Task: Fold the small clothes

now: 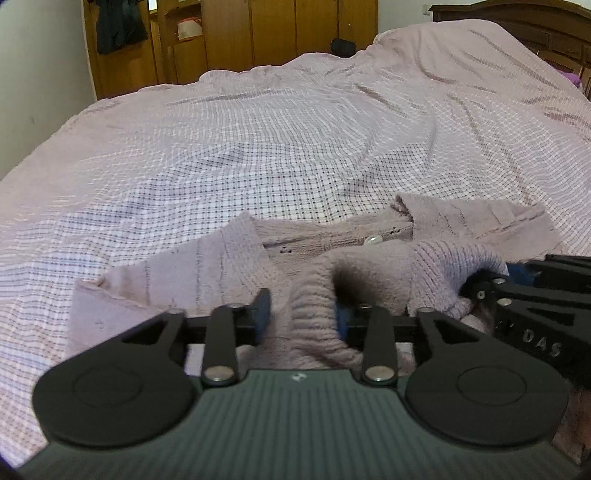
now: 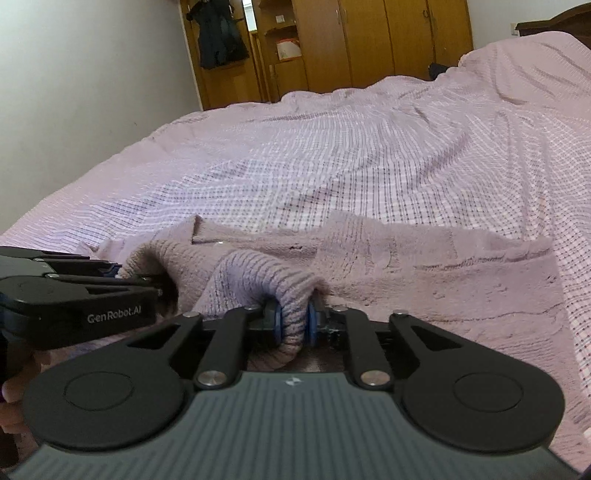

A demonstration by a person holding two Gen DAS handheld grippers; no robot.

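A pale pink knit cardigan (image 1: 221, 266) with a white button (image 1: 373, 240) lies spread on the bed, and its near hem is bunched up toward me. My left gripper (image 1: 303, 314) is open. A ridge of the knit lies between its blue pads, and the left pad stands clear of the cloth. My right gripper (image 2: 294, 321) is shut on a thick fold of the cardigan (image 2: 424, 269), which bulges above and below the pads. The two grippers are close side by side. The right one's black housing (image 1: 535, 306) shows in the left wrist view.
The bed is covered by a rumpled pink checked sheet (image 1: 258, 147) that stretches far beyond the cardigan. Wooden wardrobes (image 2: 369, 37) line the far wall, with dark clothes (image 2: 221, 37) hanging at the left. A dark headboard (image 1: 535, 26) stands at the right.
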